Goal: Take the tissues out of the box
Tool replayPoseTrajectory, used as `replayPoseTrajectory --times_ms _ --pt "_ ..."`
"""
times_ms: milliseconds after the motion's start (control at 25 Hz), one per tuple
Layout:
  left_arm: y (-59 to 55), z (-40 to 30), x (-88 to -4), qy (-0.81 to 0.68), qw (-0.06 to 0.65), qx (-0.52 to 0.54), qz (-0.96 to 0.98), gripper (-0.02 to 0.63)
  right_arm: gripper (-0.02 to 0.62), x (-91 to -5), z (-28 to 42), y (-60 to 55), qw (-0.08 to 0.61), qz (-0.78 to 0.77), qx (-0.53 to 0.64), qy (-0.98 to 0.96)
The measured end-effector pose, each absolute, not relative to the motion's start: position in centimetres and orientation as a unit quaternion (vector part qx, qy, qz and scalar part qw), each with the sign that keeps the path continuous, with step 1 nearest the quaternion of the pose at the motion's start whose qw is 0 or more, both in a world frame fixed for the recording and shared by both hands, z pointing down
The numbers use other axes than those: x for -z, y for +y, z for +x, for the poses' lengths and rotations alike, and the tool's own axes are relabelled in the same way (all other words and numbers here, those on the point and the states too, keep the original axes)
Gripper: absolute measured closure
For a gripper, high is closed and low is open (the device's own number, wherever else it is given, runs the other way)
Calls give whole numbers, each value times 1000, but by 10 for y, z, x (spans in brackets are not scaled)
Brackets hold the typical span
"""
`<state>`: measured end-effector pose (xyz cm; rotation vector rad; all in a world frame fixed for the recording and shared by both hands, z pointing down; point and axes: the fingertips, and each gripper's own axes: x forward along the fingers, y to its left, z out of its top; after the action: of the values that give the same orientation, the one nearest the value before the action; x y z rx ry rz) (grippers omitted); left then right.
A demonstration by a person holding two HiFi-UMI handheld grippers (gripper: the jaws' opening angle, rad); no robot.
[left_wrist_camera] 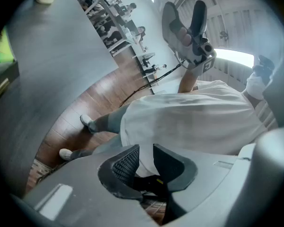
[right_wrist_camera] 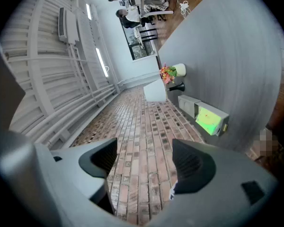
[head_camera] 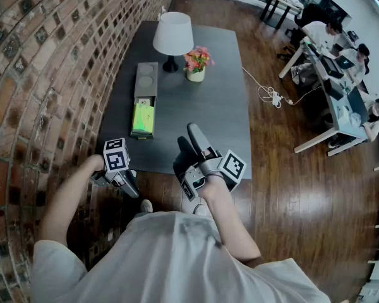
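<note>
The tissue box (head_camera: 144, 93) is a long grey box lying on the left side of the grey table (head_camera: 202, 118), with a bright green pack (head_camera: 143, 117) showing in its near end. It also appears in the right gripper view, as the tissue box (right_wrist_camera: 206, 115). Both grippers hang short of the table's near edge, apart from the box. My left gripper (head_camera: 132, 189) points down and back toward the person's white shirt (left_wrist_camera: 189, 122); its jaws are shut with nothing between them. My right gripper (head_camera: 192, 142) points at the brick wall, open and empty.
A white lamp (head_camera: 173, 33) and a pot of flowers (head_camera: 196, 63) stand at the table's far end. A brick wall (head_camera: 31, 74) runs along the left. A white cable (head_camera: 268, 93) lies on the wooden floor, and desks with seated people (head_camera: 331, 49) are at the far right.
</note>
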<state>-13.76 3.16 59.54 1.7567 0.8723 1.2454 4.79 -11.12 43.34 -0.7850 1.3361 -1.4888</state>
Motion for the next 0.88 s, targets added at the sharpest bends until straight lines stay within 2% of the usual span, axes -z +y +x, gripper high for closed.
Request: replayPoseTrajectory --times_ms 200,360,520,880 --pt "6 -143 -597 304 371 -490 728 509 233 -436 33 -122 446 -316 605 579" --pt "-14 -139 -595 247 348 -462 777 473 233 -442 20 -131 414 -304 603 610" --pt "-38 -140 -588 178 314 -435 825 469 233 -449 9 -136 374 -293 598 646" --pt "-77 -152 -566 46 263 -380 886 454 233 -464 -5 -147 220 -280 521 775"
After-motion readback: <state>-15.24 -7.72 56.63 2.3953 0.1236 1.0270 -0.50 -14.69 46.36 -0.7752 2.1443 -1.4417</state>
